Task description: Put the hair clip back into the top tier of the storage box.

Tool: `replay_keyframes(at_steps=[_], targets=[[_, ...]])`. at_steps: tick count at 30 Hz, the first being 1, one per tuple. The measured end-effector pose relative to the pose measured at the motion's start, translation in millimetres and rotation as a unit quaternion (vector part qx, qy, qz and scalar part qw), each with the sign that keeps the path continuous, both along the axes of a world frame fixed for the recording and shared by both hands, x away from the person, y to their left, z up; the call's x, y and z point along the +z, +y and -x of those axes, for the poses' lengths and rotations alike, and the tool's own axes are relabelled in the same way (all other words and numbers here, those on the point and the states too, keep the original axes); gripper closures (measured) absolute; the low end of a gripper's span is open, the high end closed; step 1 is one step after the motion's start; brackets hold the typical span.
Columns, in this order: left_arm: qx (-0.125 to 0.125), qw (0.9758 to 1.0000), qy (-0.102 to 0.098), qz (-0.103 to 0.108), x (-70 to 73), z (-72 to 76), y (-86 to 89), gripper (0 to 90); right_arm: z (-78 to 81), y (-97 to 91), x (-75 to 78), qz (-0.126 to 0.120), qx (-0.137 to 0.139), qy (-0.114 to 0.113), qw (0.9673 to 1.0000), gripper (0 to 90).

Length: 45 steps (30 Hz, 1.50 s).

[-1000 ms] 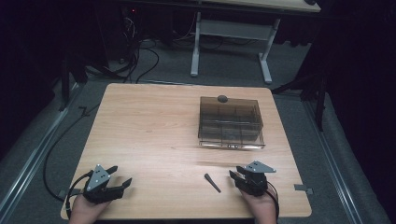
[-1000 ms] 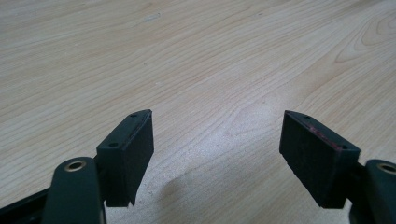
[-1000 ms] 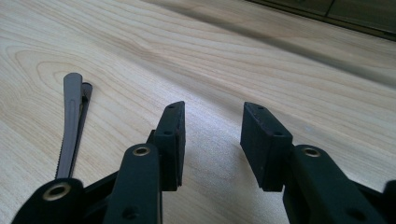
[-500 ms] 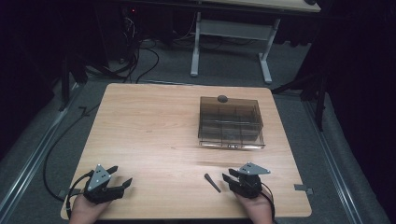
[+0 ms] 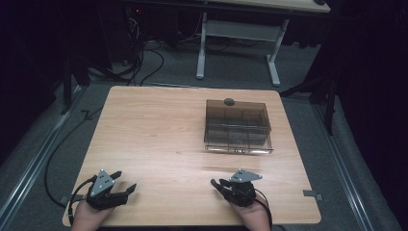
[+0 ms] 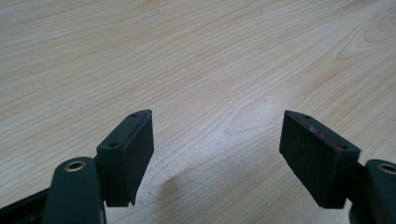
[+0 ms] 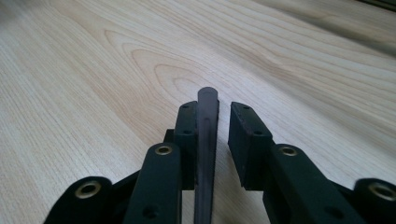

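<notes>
Jaws of the right gripper [image 7: 212, 123] had just been closing around a thin dark stick [image 7: 206, 154] lying flat on the table [image 5: 159, 134] near its front edge; a gap showed on one side, so no firm grip yet. The left gripper [image 6: 217, 154] stood wide open, holding nothing. That stick looked light, stiff and slim, likely to roll, best pinched mid-length.

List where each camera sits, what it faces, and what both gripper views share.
High view: above the person's side, looking down on the table, clear box, both hands.
Left gripper view: on the left gripper, jaws wide apart over bare wood.
Right gripper view: on the right gripper, jaws closing around a dark stick.
Shared: the tabletop.
</notes>
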State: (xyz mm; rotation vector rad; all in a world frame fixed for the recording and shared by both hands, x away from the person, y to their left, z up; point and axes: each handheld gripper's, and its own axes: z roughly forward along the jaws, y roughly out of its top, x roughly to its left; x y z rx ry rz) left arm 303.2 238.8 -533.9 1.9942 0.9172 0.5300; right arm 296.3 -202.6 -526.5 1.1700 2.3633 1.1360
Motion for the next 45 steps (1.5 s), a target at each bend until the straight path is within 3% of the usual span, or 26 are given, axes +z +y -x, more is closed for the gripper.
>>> replay_keyframes(at_steps=[8, 17, 26, 33, 37, 45], targets=[[-0.001, 1.0000, 0.000, 0.001, 0.1, 0.0, 0.3, 26.6, -1.6, 6.1, -2.7, 0.016, 0.004, 0.002, 0.9999, 79.4], [-0.001, 1.0000, -0.001, 0.002, 0.2, 0.1, 0.4, 26.7, -1.0, 6.8, -2.0, 0.017, 0.003, 0.005, 0.9998, 81.5], [-0.001, 1.0000, 0.000, 0.003, 0.2, 0.2, 0.6, 26.6, 1.4, -1.1, 5.0, 0.009, -0.007, -0.011, 0.9999, 81.5], [-0.001, 1.0000, -0.001, 0.003, 0.3, 0.3, 0.7, 26.7, 5.9, -28.1, 10.7, 0.006, -0.052, -0.012, 0.9986, 81.5], [-0.001, 1.0000, 0.000, 0.003, 0.3, 0.4, 0.6, 26.6, 8.2, -49.1, 7.5, 0.022, -0.088, -0.002, 0.9958, 81.5], [-0.001, 1.0000, -0.001, 0.005, 0.3, 0.4, 0.9, 26.7, 8.1, -66.0, 3.6, 0.029, -0.118, 0.009, 0.9925, 81.4]])
